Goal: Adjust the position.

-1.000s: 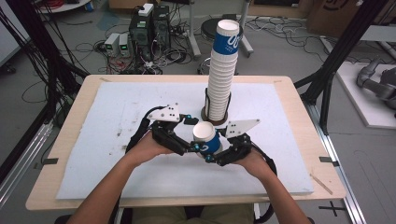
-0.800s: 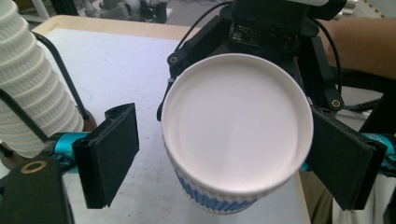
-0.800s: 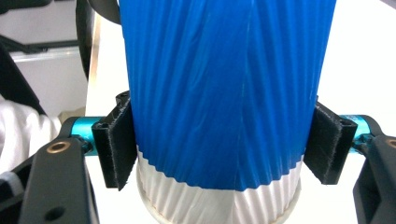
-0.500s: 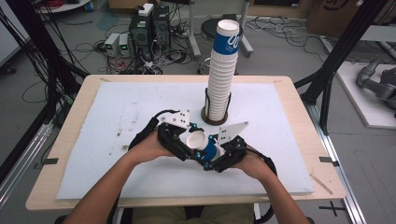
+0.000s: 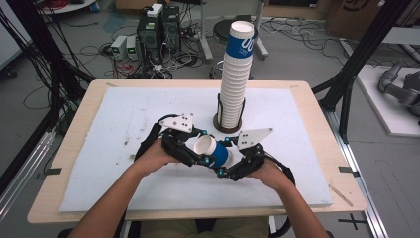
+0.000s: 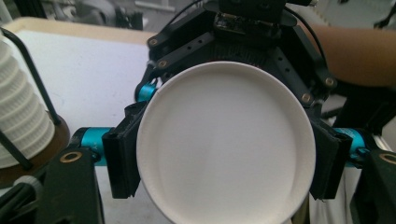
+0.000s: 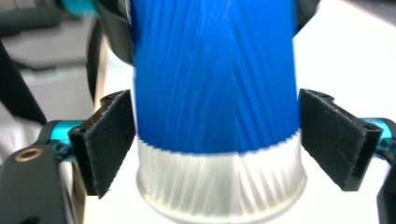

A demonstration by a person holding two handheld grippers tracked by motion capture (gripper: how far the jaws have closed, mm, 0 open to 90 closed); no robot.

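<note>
Right gripper (image 7: 208, 149) jaws just opened, pads now clear of blue cup (image 5: 214, 153). Left gripper (image 5: 190, 153) pinching cup near rim: handover likely done.

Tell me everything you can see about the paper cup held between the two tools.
The cup looks like paper, blue outside with a white band at its base, white inside and empty. It lies on its side over the white mat, with its mouth towards the left tool, whose pads press the rim from both sides. Its base end sits between the pads of the right tool, whose jaws have just been opening and stand clear of its sides. It is apart from the tall cup stack.
</note>
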